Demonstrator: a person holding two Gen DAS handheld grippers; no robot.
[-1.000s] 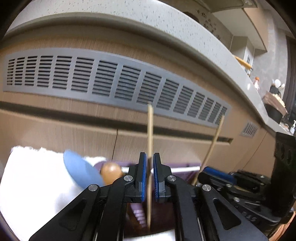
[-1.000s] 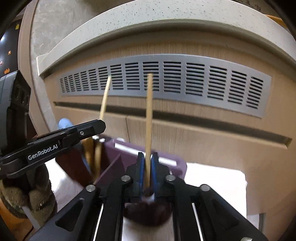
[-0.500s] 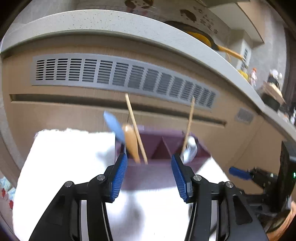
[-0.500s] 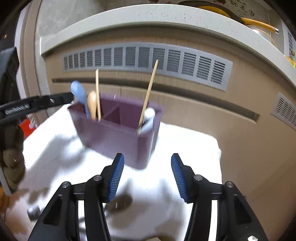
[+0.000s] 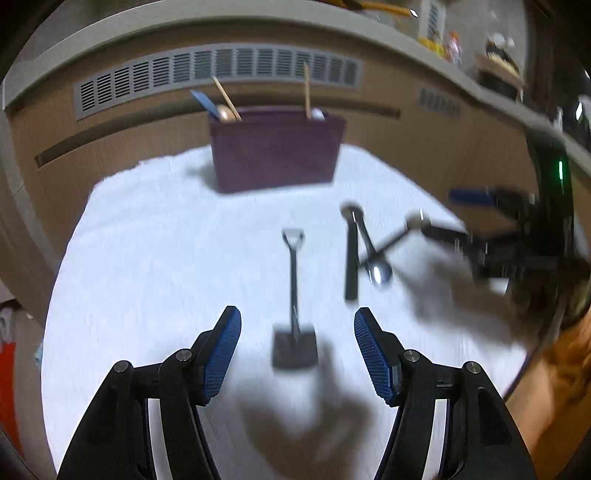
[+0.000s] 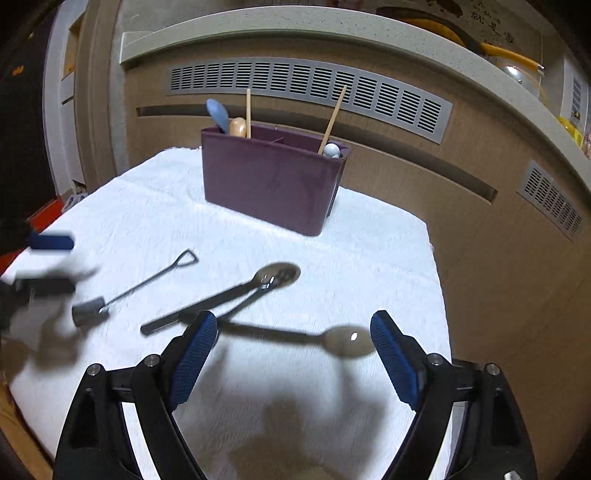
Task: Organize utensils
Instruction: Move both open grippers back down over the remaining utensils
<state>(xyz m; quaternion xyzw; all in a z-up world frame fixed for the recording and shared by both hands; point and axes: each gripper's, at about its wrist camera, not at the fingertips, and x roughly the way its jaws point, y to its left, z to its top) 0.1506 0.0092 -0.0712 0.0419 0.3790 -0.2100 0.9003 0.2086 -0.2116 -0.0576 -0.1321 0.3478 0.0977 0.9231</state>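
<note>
A purple utensil holder (image 5: pixel 277 151) (image 6: pixel 269 184) stands at the far side of a white cloth (image 5: pixel 147 258) (image 6: pixel 155 206). It holds two chopsticks (image 6: pixel 248 110), a blue spoon (image 6: pixel 218 112), a wooden spoon (image 6: pixel 238 125) and a white spoon (image 6: pixel 330 149). My left gripper (image 5: pixel 298 317) hovers with its jaws opening over a small shovel-shaped spoon (image 5: pixel 294 295) (image 6: pixel 140 288), pads clear of it. My right gripper (image 6: pixel 293 325) has its jaws opening above a metal spoon (image 6: pixel 347 341), which crosses a black-handled spoon (image 6: pixel 221 299) (image 5: pixel 351 258). Neither gripper holds anything.
A wooden cabinet front with a grey vent grille (image 6: pixel 306 88) and a speckled countertop edge (image 6: pixel 295 22) rise behind the holder. The cloth's right edge (image 6: pixel 439 280) drops off. In the left wrist view the right gripper (image 5: pixel 480 229) shows blurred at the right.
Both grippers let go of their chopsticks, which now stand in the holder. Both pulled back from the holder with jaws spreading, and the loose spoons on the cloth came into view.
</note>
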